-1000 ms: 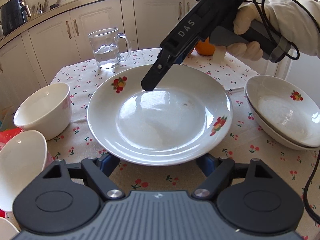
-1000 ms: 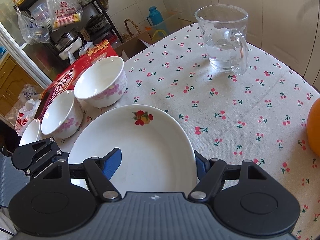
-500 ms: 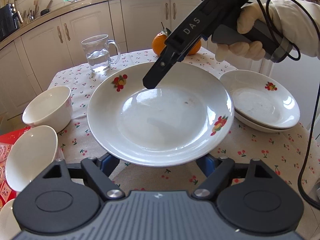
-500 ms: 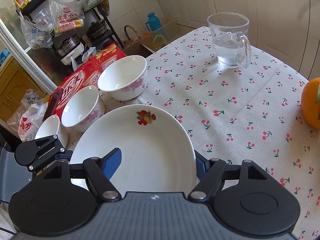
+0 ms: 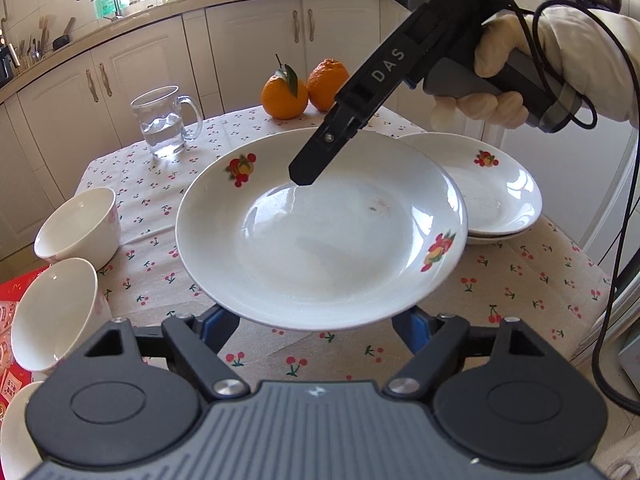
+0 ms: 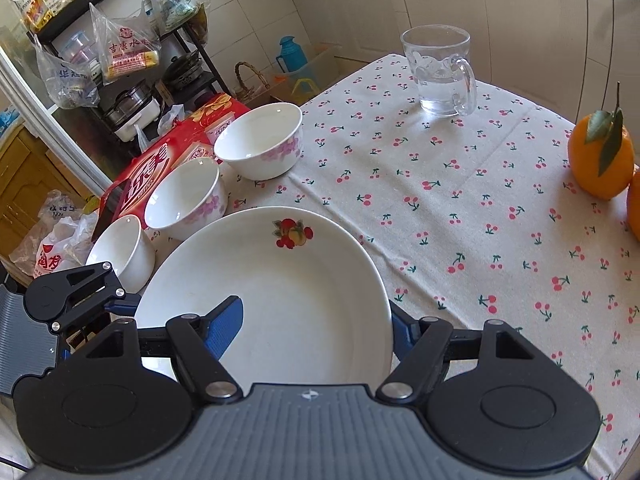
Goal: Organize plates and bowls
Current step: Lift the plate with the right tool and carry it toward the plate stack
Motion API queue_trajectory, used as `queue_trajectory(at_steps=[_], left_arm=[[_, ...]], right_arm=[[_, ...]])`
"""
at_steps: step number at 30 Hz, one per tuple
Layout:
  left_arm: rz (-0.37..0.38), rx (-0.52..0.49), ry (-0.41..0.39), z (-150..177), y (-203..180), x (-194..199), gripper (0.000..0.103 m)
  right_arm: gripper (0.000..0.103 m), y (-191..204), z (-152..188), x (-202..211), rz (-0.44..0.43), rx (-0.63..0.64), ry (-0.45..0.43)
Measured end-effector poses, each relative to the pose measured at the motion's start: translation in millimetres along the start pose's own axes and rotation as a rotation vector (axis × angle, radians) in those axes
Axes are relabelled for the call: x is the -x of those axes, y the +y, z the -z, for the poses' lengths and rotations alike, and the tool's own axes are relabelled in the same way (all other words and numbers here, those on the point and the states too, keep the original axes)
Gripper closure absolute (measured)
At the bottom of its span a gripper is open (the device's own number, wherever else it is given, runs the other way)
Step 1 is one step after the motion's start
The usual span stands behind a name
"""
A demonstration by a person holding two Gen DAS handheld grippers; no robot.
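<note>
Above the cherry-print tablecloth [image 5: 152,216] we carry the fruit-painted plate [image 5: 320,236] level, the right gripper [image 5: 308,172] clamped on its rim at 1 o'clock; whether our left gripper [image 5: 316,320], spread beneath the near rim, actually grips, we cannot tell. We judge the lift is meant to clear the stacked plates [image 5: 492,196] at 2 o'clock, with three bowls [image 6: 260,140] waiting at 9
</note>
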State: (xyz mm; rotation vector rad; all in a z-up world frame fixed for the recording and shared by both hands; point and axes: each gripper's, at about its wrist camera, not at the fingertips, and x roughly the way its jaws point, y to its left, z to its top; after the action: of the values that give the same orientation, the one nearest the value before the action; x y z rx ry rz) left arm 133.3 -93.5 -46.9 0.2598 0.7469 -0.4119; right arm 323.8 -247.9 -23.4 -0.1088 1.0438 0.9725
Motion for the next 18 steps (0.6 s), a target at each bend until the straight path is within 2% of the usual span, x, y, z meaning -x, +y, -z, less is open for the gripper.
queue_trajectory(at_steps=[18], left_arm=[[0.106, -0.107, 0.005, -10.1, -37.7, -7.9, 0.021]], right_arm=[[0.024, -11.6, 54.5, 45.1, 0.076, -0.100, -0.068]])
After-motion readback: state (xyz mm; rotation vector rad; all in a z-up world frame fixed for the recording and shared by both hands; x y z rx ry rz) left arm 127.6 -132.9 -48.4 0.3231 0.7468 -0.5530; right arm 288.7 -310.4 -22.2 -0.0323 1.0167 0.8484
